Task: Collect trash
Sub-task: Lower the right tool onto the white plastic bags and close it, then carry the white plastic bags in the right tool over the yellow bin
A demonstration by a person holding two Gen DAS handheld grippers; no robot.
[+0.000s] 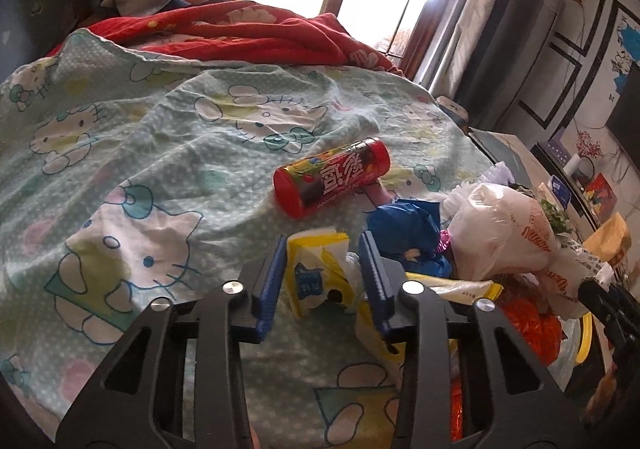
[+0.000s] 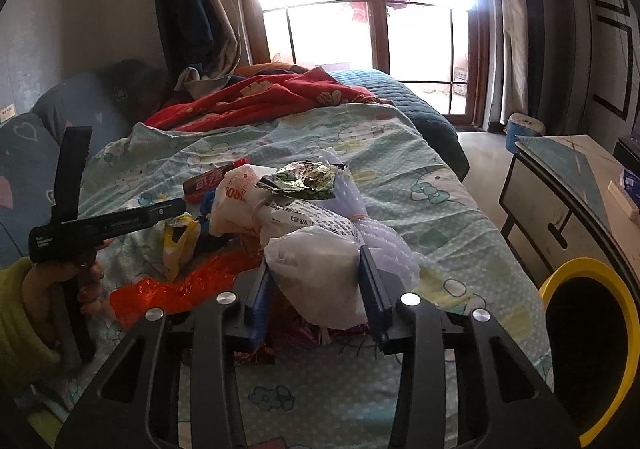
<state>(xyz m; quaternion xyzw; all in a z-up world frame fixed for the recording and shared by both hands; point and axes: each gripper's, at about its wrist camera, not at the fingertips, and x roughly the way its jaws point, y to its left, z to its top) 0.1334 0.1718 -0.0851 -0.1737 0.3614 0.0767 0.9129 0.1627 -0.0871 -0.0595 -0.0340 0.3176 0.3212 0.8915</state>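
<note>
My left tongs (image 1: 323, 277) stand apart around a yellow tissue pack (image 1: 316, 273) on the bed sheet (image 1: 120, 153); the blue fingers (image 1: 269, 289) flank it, and I cannot tell whether either one presses on it. Just beyond the pack, toward the middle of the bed, a red snack tube (image 1: 332, 177) lies on its side. Beside the pack, toward the bed's side edge, sits a crumpled blue wrapper (image 1: 404, 229), and past that a white plastic bag (image 1: 504, 233) with orange print.

My right tongs (image 2: 316, 289) are also spread, with a tied white bag (image 2: 320, 269) lying between the fingers (image 2: 374, 297); whether they grip it I cannot tell. Behind it the trash heap continues: a green foil wrapper (image 2: 304, 179) rests on top, and orange crinkled plastic (image 2: 176, 289) lies beside it. A yellow-rimmed bin (image 2: 600, 329) stands off the bed's side edge. A hand (image 2: 48, 281) in a green sleeve holds the other tool
</note>
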